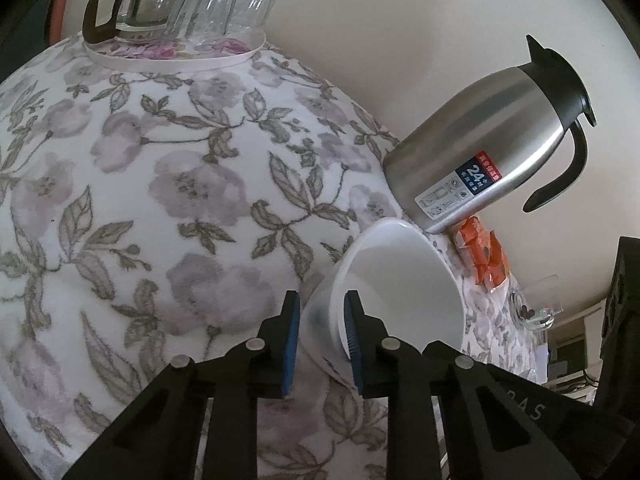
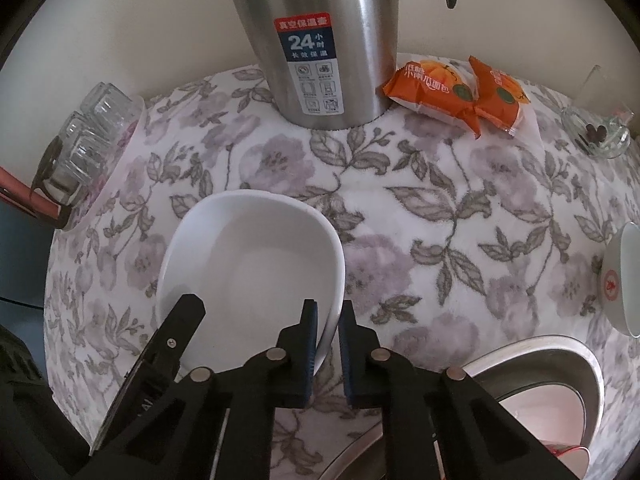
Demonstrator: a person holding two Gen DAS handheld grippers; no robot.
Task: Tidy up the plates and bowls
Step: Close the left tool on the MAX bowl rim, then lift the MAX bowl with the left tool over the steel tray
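A white bowl (image 1: 404, 300) (image 2: 256, 264) is held over the flowered tablecloth by both grippers. My left gripper (image 1: 322, 344) is shut on its rim, one pad inside and one outside; its finger also shows in the right wrist view (image 2: 176, 340). My right gripper (image 2: 328, 344) is shut on the bowl's opposite rim. A second white bowl (image 2: 622, 280) with a red mark lies at the right edge. A steel basin (image 2: 560, 376) holding a pinkish dish is at the lower right.
A steel thermos jug (image 1: 488, 152) (image 2: 320, 40) stands just behind the bowl. A tray with a glass pot and upturned glasses (image 1: 176, 12) (image 2: 88, 148) is at the left. Orange snack packets (image 2: 452, 92) and a glass dish (image 2: 600, 132) lie at the back right.
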